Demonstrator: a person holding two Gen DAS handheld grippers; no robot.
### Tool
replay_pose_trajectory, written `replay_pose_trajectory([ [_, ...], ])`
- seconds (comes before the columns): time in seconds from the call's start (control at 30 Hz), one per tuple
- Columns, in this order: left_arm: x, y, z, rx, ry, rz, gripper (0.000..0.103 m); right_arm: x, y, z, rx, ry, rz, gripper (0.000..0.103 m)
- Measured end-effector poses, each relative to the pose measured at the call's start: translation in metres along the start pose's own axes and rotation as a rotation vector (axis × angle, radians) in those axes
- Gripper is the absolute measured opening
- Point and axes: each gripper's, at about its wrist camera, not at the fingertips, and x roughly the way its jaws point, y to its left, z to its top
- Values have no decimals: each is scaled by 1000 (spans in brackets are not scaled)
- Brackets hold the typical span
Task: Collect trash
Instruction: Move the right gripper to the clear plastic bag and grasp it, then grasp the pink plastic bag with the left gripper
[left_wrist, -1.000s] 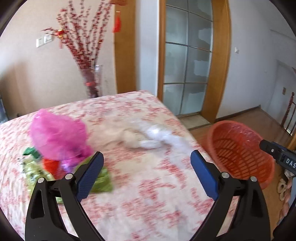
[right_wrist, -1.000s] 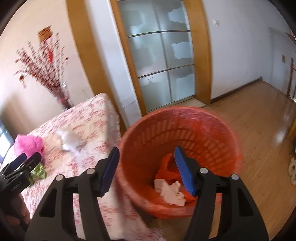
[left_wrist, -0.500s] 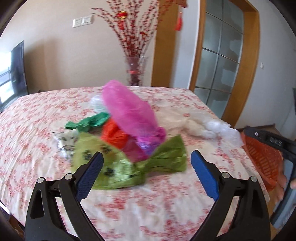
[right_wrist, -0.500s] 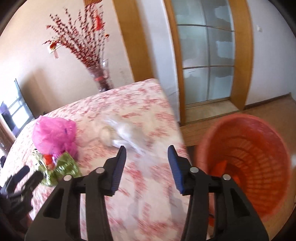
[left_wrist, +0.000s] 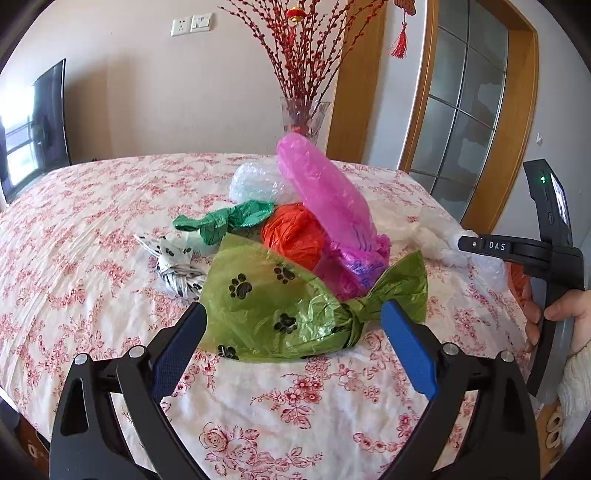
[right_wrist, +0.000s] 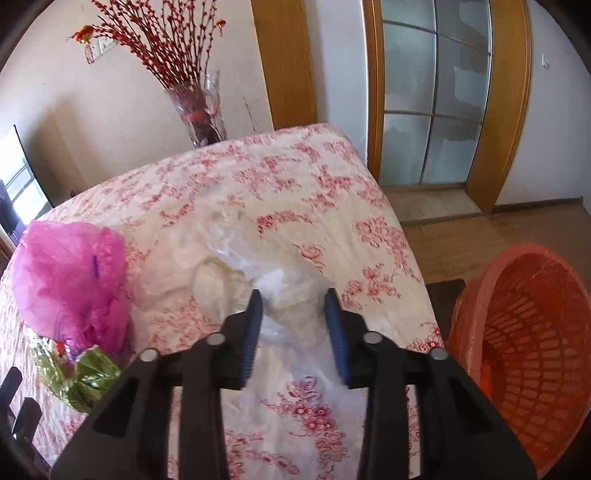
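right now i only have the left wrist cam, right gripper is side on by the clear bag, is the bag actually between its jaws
Observer: Yes. In the right wrist view the clear bag lies between the jaws of the right gripper, which are closing on it.
Operator: ok and where do i drop it
Observer: The orange basket sits just off the right edge of the flowered cover, lower than it, with its mouth tipped toward the camera.
Operator: anything inside
Observer: Only its mesh wall and an orange liner at the rim show clearly. The bottom is out of sight.
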Motion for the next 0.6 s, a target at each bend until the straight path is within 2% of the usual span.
replay_pose_trajectory([
  [0.1,2,2,-2,-14,13,-12,94,3,-2,-2,6,5,-6,19],
  [0.2,3,1,-2,-16,15,-18,94,-1,-4,-4,13,-8,-2,14],
  [0.5,2,-9,30,-39,-26,-52,94,-37,-24,-7,55,-84,19,12],
  [0.6,8,-11,47,-50,-39,-45,90,-48,-30,-12,57,-95,22,12],
])
